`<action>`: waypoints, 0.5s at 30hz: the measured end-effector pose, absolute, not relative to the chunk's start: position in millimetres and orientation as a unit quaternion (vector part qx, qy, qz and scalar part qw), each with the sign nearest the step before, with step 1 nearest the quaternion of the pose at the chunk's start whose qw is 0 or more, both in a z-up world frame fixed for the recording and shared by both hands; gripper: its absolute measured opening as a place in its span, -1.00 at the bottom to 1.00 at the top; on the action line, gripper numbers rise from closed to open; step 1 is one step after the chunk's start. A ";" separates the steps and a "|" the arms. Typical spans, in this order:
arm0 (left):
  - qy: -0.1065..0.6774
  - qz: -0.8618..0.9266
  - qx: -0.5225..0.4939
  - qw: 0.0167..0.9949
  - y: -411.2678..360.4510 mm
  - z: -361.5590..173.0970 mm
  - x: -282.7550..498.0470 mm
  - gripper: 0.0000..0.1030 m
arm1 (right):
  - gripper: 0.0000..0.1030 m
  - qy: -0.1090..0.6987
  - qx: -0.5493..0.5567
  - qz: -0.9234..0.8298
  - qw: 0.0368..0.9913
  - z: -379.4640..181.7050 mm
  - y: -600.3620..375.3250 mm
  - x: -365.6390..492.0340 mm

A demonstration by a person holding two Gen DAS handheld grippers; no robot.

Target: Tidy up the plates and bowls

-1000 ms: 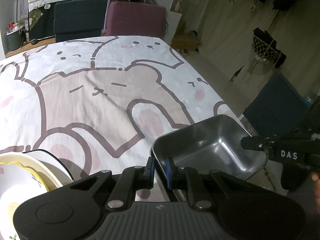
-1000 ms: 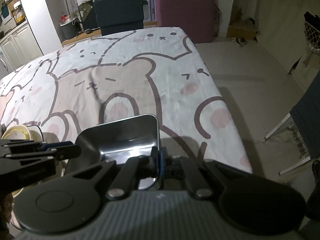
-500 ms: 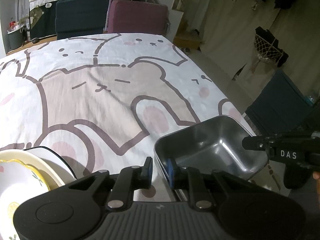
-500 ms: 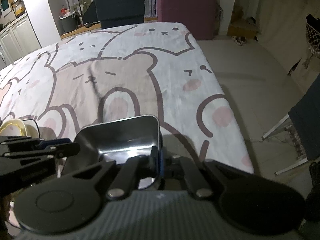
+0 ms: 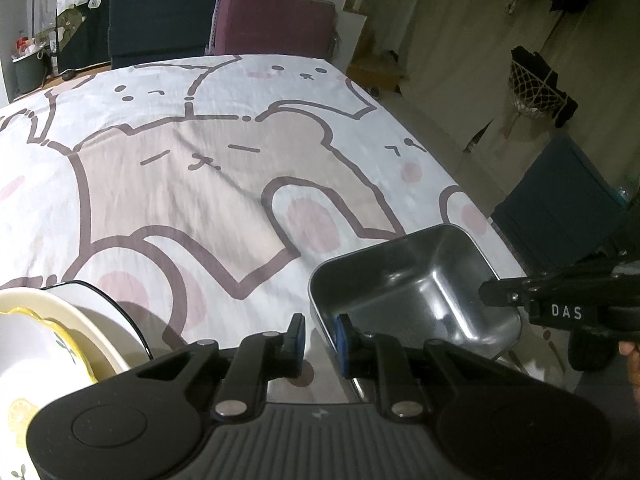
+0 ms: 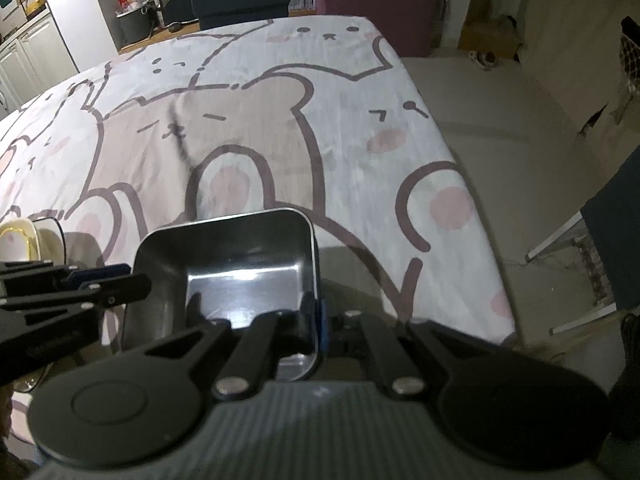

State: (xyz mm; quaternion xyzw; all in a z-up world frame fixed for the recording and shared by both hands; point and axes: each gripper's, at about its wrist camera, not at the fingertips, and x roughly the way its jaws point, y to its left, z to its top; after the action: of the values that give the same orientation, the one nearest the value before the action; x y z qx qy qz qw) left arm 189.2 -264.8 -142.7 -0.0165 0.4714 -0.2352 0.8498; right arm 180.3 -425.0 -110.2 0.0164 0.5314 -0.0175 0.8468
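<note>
Left gripper (image 5: 319, 338): jaws slightly parted since the earlier frame, so the near wall of the steel tray (image 5: 416, 292), formerly pinched, is now straddled with a gap visible on the outer side; release is judged likely. Right gripper (image 6: 318, 318): jaws pressed together on the tray's right wall; tray is carried tilted above the table edge over the bear-print cloth (image 5: 208, 168). Stacked bowls (image 5: 44, 344) are seen just left; nesting is not yet done.

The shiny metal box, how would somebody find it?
Look at the near right corner of the table's bear-print cloth. The metal box sits there, beside stacked round white bowls. It alone is silvery, rectangular and empty.
</note>
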 end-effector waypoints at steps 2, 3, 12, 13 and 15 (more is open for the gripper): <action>0.472 -0.235 -0.016 0.849 -265.3 -143.2 189.9 -0.61 | -0.93 0.535 0.019 -0.018 0.845 -111.9 -425.7 181.2; 0.473 -0.235 -0.015 0.849 -265.4 -143.6 190.2 -0.61 | -0.93 0.536 0.020 -0.017 0.844 -112.4 -426.1 181.6; 0.474 -0.237 -0.013 0.848 -266.4 -145.0 188.8 -0.61 | -0.91 0.549 0.032 -0.015 0.835 -119.7 -429.0 184.5; 0.473 -0.238 -0.012 0.848 -266.6 -145.1 188.5 -0.60 | -0.91 0.551 0.033 -0.016 0.834 -121.2 -429.6 185.2; 0.474 -0.237 -0.013 0.848 -266.6 -145.3 188.5 -0.60 | -0.89 0.553 0.036 -0.016 0.832 -123.0 -431.7 186.5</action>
State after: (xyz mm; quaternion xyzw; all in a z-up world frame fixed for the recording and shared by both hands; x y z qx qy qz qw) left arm 188.5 -266.6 -145.3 -0.0126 0.4737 -0.2374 0.8480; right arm 186.5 -431.7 -123.0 0.0361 0.5533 -0.0162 0.8320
